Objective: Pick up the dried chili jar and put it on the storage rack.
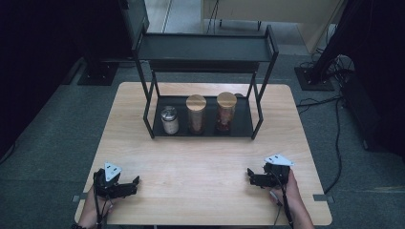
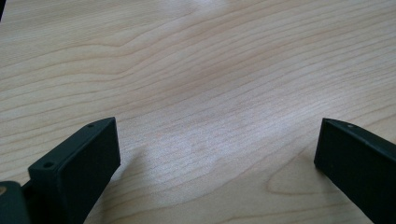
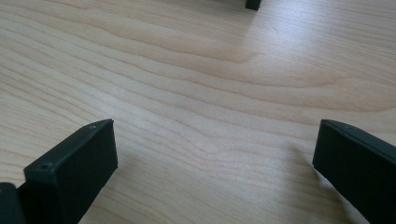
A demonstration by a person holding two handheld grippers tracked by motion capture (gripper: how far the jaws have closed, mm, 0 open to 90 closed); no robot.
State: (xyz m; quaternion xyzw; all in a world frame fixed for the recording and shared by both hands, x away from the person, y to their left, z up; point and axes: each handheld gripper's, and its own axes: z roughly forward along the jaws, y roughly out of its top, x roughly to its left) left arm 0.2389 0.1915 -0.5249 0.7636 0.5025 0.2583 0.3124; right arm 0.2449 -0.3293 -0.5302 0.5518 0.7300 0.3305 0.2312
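Three jars noted on lower tray of black rack (image 1: 260,114), far side of table (image 1: 200,157): small metal-lidded jar (image 1: 169,119), two taller wood-lidded jars (image 1: 196,113) (image 1: 226,110). Judged glass, rigid, slippery, breakable; filled, so moderately heavy. Best gripped at mid-body, below lid. Left gripper (image 1: 136,181) & right gripper (image 1: 249,172) held low near table's near edge, well apart from jars. Both sets of jaws spread wide, nothing between them, bare wood beneath.

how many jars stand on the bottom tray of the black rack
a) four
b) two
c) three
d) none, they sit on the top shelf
c: the high view shows a metal-lidded jar and two wooden-lidded jars side by side on the lower tray of the black rack, far from both grippers.
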